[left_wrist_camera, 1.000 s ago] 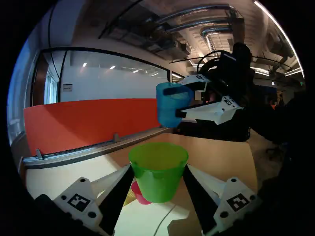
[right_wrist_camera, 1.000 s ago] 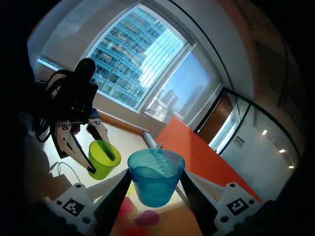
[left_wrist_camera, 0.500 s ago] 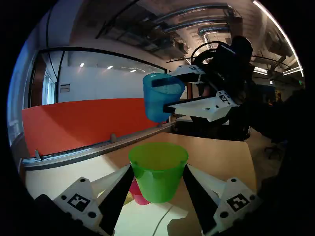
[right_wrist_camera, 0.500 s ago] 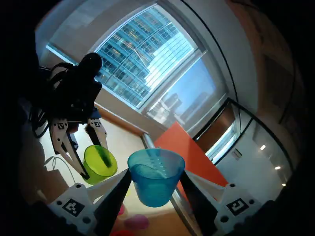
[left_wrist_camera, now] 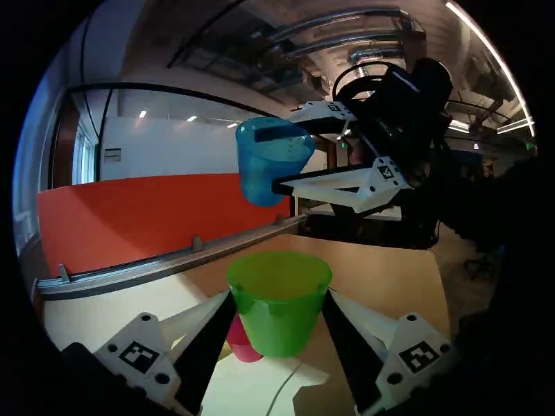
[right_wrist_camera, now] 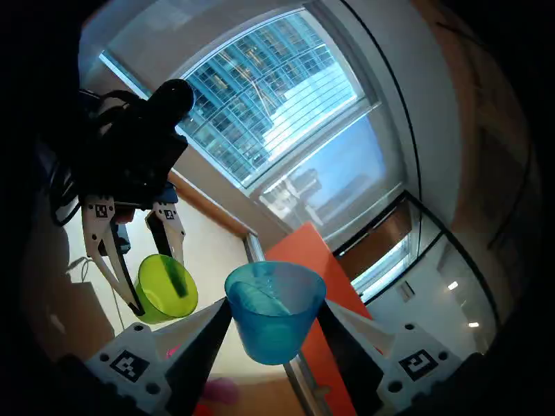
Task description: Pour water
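Two cups are aloft: the blue cup (right_wrist_camera: 275,315), pinched between the right gripper's (right_wrist_camera: 275,305) fingers, hangs tilted above and apart from the green cup (left_wrist_camera: 279,308), which the left gripper (left_wrist_camera: 277,295) clamps over the table (left_wrist_camera: 388,270). Pouring from this height could send water past the green rim onto the table. How much water the blue cup holds is unclear. A pink cup (left_wrist_camera: 241,341) below is half hidden.

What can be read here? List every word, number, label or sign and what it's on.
Nothing is legible.
Wall notice: too small to read.
Blue cup: scale marks, no readable numbers.
Green cup: no print seen.
Square tags: coded patterns, no letters.
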The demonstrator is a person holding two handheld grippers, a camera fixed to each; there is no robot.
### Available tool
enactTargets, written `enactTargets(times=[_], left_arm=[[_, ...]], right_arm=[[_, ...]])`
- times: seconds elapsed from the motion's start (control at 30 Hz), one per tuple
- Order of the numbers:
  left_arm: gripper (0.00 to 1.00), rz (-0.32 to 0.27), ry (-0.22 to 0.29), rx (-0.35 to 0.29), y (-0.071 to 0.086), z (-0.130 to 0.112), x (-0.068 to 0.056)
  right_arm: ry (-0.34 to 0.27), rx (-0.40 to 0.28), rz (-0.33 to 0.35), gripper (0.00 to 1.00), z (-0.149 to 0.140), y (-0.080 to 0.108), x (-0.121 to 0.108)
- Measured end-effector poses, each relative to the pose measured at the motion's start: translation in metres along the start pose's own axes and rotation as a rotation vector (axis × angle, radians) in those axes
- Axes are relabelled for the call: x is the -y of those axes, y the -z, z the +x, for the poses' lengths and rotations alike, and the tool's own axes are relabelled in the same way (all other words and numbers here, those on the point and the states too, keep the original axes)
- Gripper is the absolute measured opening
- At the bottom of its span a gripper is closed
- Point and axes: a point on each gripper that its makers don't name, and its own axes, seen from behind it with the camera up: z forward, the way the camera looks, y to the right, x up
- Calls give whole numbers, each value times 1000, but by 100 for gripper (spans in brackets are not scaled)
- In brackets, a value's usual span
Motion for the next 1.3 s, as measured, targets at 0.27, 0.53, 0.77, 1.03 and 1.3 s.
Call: enactTargets(times=[0.27, 0.53, 0.77, 1.03, 1.3], left_arm=[[83, -3, -2, -2, -1, 1, -2], [83, -7, -7, -1, -1, 3, -4], [83, -11, -3, -6, -1, 4, -6], [83, -17, -1, -10, -2, 5, -7], [83, -14, -2, -9, -1, 5, -7]], right_arm=[[71, 4, -9, 89, 4, -6, -7], [132, 1, -21, 88, 9, -10, -12], [186, 2, -33, 88, 12, -11, -18], [235, 8, -47, 88, 13, -12, -24], [271, 12, -60, 88, 13, -13, -29]])
